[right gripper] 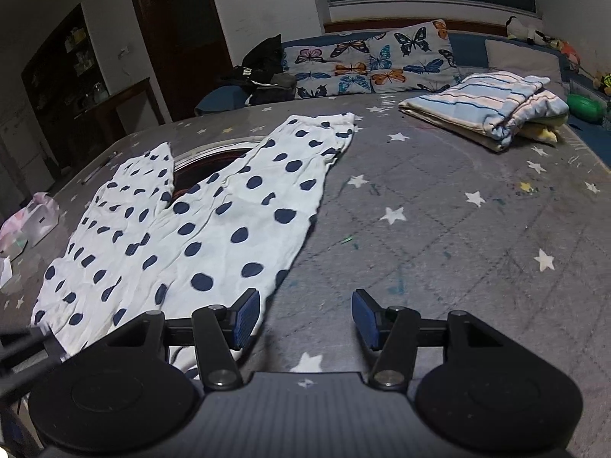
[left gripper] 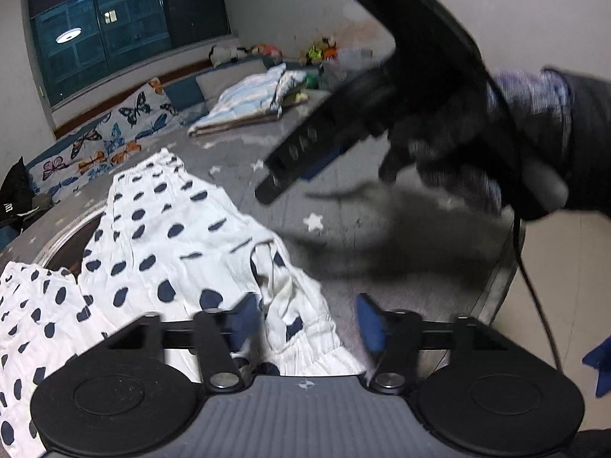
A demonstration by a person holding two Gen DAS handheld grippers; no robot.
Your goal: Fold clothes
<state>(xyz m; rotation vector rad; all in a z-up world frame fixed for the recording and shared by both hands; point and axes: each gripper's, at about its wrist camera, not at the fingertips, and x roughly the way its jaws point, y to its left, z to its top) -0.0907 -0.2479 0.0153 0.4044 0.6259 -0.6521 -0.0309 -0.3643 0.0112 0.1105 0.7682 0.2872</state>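
Note:
White trousers with dark blue dots (right gripper: 198, 221) lie spread flat on the grey star-patterned table cover (right gripper: 439, 210), legs pointing away. In the left wrist view the trousers (left gripper: 160, 244) fill the left half, their waistband bunched just in front of my left gripper (left gripper: 307, 320). My left gripper is open and empty, its blue pads (left gripper: 244, 316) on either side of the waistband edge. My right gripper (right gripper: 305, 316) is open and empty, at the trousers' near right edge. In the left wrist view the right gripper's black body (left gripper: 382, 87) hovers, blurred, above the table, held by a gloved hand.
A folded striped blanket (right gripper: 492, 107) lies at the far right of the table. Butterfly pillows (right gripper: 374, 61) and black clothing (right gripper: 263, 72) sit behind. A dark round opening (right gripper: 214, 164) shows between the trouser legs. The table edge (left gripper: 500, 286) is right, floor beyond.

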